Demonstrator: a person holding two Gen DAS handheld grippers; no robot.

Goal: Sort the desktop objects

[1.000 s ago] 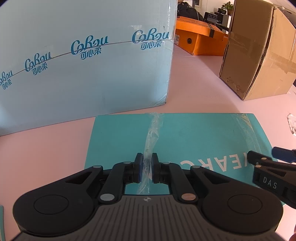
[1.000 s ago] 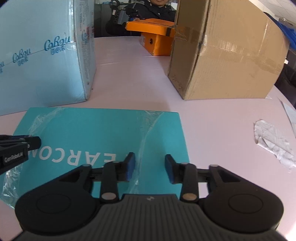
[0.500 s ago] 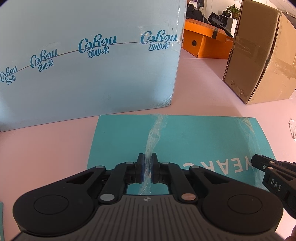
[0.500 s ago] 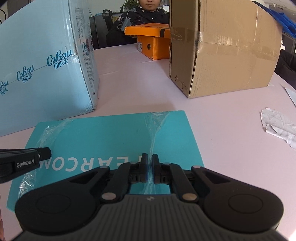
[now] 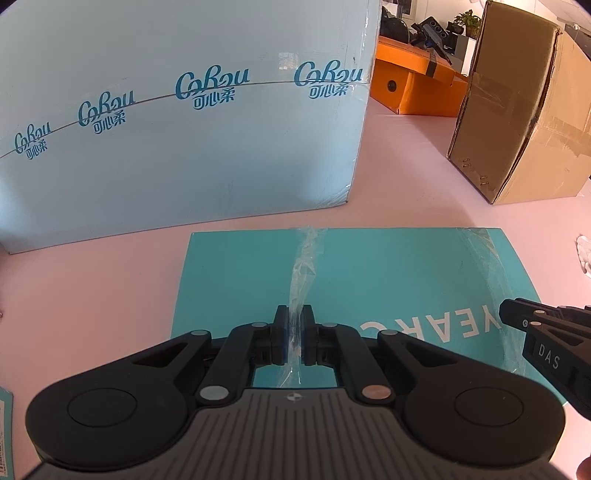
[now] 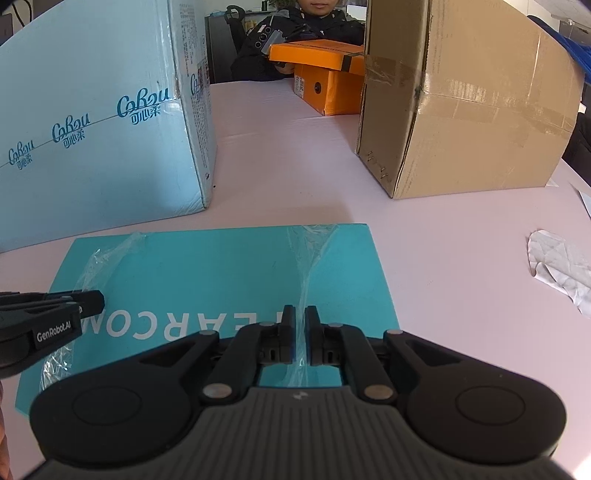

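Teal flat cardboard box [image 5: 369,288] in clear plastic wrap [image 5: 303,266] lies on the pink counter [image 6: 461,258], before a pale blue carton [image 5: 184,129] and a brown carton [image 6: 480,110]. Left gripper [image 5: 294,334] and right gripper [image 6: 300,334] each have jaws closed narrow, pinching a ridge of the wrap.

place: office | evidence: office chair [image 6: 231,22], shared table [image 6: 295,177], shipping cartons [image 6: 461,110]
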